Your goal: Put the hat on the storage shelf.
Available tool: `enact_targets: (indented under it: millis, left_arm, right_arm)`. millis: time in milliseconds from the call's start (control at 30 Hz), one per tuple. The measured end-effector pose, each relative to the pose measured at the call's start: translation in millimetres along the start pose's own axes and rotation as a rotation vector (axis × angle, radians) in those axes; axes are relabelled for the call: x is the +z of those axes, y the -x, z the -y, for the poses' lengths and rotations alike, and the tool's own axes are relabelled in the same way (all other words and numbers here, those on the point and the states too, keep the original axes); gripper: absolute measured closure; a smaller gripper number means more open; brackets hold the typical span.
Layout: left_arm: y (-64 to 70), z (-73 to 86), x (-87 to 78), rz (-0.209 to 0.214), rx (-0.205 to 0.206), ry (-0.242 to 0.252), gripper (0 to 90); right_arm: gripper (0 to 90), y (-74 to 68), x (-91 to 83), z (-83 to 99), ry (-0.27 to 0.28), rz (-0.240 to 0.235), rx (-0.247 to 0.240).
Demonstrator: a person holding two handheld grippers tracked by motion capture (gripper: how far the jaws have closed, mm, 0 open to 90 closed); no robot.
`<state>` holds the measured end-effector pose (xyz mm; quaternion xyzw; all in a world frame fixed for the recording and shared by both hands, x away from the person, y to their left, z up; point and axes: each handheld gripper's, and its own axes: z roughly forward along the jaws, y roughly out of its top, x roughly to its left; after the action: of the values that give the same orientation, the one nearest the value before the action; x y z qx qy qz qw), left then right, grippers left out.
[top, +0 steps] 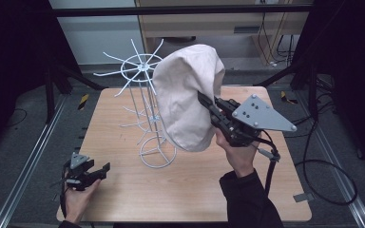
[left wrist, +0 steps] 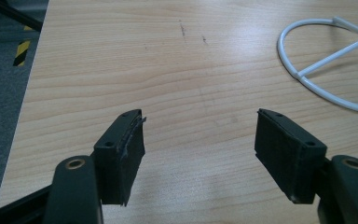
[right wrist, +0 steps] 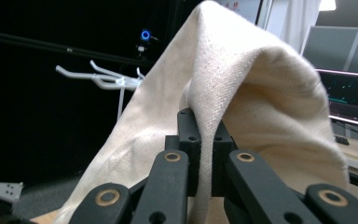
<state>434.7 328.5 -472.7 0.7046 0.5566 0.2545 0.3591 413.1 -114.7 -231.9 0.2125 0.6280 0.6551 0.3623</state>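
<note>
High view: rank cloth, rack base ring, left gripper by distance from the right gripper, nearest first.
1. Beige cloth: clamped in the jaws of the right gripper, draped just to their left.
2. Base ring of the white wire rack: on the table, left of and below the cloth.
3. Left gripper: farthest, near the table's front left corner, jaws open.

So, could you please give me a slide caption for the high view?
Right gripper lifts a beige cloth beside the white wire rack; left gripper rests open.

left gripper [top: 105, 167]: low, fingers spread apart | right gripper [top: 203, 99]: raised, fingers clamped together
</note>
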Motion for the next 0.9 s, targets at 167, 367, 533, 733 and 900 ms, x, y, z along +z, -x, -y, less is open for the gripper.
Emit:
enact_targets:
  millis: [167,367,533,733,900]
  left_arm:
    - [0.4,0.5,1.0,-0.001,0.002,-0.006,32.4]
    - [1.2,0.8,1.9,-0.002,0.004,-0.01,32.4]
    - [1.6,0.6,2.1,-0.002,0.008,-0.011,32.4]
    - [1.6,0.6,2.1,-0.002,0.008,-0.011,32.4]
    - [1.8,0.7,2.2,0.0,0.009,-0.011,32.4]
  right_arm:
    - [88.5,-1.3,0.2,12.2,-0.023,-0.013,0.015]
    - [88.4,-0.1,0.9,27.7,-0.07,-0.035,0.037]
    - [88.3,-0.7,2.1,36.6,-0.094,-0.041,0.043]
    - [88.0,-1.9,5.1,45.2,-0.115,-0.053,0.048]
    - [87.8,-2.2,7.2,52.4,-0.13,-0.059,0.061]
